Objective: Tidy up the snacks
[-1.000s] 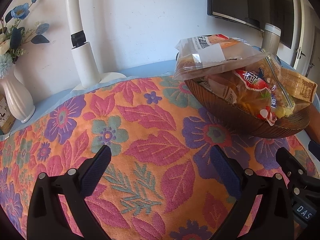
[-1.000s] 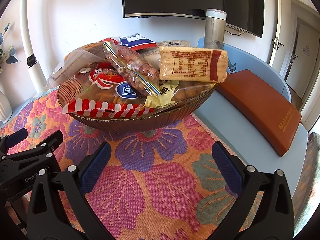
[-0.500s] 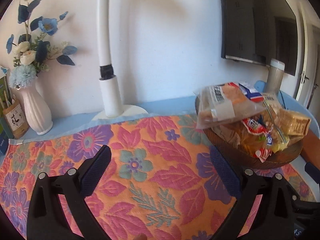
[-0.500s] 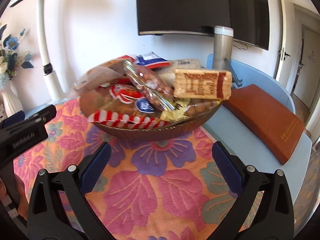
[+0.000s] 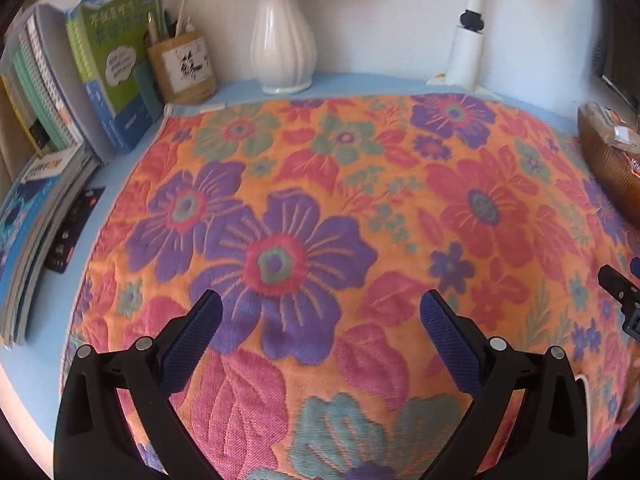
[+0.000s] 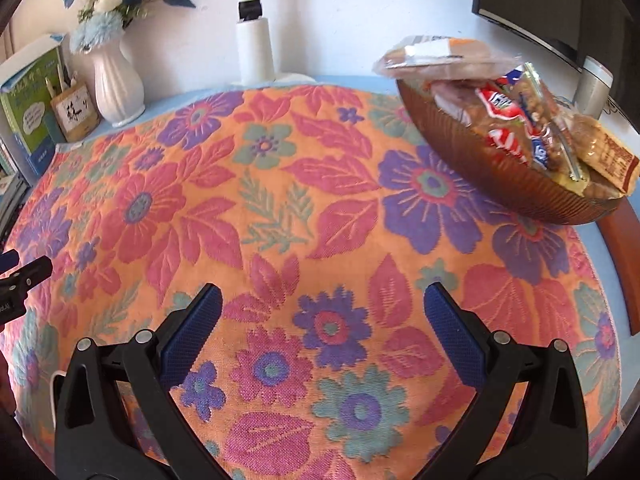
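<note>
Two grippers hover over a flowered cloth [image 5: 320, 184] spread on a pale blue worktop [image 5: 40, 364], each with its jaws spread wide and holding nothing. The left gripper [image 5: 320, 316] faces the left end of the worktop, where a white vase [image 5: 283, 40] of blue and white flowers stands against the wall, just beside a small pen pot [image 5: 182, 68] and a row of upright books [image 5: 104, 64]. More books [image 5: 36, 216] lie stacked flat at the far left edge. A white lamp base [image 5: 466, 48] rises near the wall to the right of the vase.

The right gripper [image 6: 320, 312] looks across the cloth toward a brown ribbed bowl [image 6: 492, 176] heaped with packaged snacks [image 6: 516, 120], which sits on the cloth at the right end of the worktop, well apart from both grippers. A clear bag of baked goods [image 6: 436, 60] lies across the top of the heap, overhanging the bowl's rim, and a tan printed packet [image 6: 612, 160] juts out on the far side. A reddish-brown book [image 6: 628, 248] lies flat just beside the bowl. A dark screen [image 6: 540, 4] hangs on the wall behind, with a silver cylinder [image 6: 594, 84] below it. In the left wrist view only the bowl's edge shows at far right.
</note>
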Demonstrator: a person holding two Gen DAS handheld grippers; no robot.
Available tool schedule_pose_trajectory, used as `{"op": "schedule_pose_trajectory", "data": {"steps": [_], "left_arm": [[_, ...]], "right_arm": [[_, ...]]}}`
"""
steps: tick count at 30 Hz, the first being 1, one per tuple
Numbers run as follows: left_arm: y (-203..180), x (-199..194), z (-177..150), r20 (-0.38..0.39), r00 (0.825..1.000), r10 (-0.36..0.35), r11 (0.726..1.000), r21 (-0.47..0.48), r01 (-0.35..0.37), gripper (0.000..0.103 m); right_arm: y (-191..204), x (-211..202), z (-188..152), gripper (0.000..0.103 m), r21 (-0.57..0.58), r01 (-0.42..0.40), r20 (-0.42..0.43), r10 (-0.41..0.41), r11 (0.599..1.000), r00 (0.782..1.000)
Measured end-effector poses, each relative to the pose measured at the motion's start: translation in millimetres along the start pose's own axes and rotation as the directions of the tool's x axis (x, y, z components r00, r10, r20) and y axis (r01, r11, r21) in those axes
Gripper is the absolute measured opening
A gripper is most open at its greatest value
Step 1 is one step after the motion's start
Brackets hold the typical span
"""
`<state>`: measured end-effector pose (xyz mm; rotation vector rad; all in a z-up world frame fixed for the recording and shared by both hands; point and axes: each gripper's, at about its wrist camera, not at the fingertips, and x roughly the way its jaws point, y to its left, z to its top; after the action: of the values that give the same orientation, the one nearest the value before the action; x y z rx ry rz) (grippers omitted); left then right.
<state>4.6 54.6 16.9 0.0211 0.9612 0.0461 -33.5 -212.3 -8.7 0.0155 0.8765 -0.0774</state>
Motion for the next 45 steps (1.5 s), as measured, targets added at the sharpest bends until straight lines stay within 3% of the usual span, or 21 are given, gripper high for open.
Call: {"op": "schedule_pose_trajectory", "data": {"steps": [1,3,13,29,37,45], "left_arm": [[5,9,-7,-0.005,1.0,-0.015,1.0,-0.017,0.015,0.098],[9,6,-8,0.017,0.999,-0.038,0.999,-0.037,0.039,0.098],[-1,9,-3,0.006,1.0,0.006,0.999,-0.041,-0.005,0.098],[0,9,-1,0.006,1.0,0.0,0.999,-0.046,0.001,0.098],[-5,6,5,0.014,0.999,-0.041,0.998,-0.046,0.042,0.098],[-11,8,12,0.004,1.0,-0.026,0.999,-0.03,0.026,0.098]], "right_arm": [[4,11,-1,0.1,-0.022,-0.006,-0.049,0.005,1.0,0.999],[1,10,-2,0.1,-0.001,-0.015,-0.046,0.014,1.0,0.999],[-2,10,-4,0.1,0.002,-0.023,-0.05,0.024,1.0,0.998],[-2,12,-3,0.1,0.001,-0.024,-0.051,0.024,1.0,0.998],[-2,12,-4,0.1,0.0,-0.024,-0.05,0.024,1.0,0.998],[-3,11,-3,0.1,0.001,-0.024,-0.051,0.024,1.0,0.998]]}}
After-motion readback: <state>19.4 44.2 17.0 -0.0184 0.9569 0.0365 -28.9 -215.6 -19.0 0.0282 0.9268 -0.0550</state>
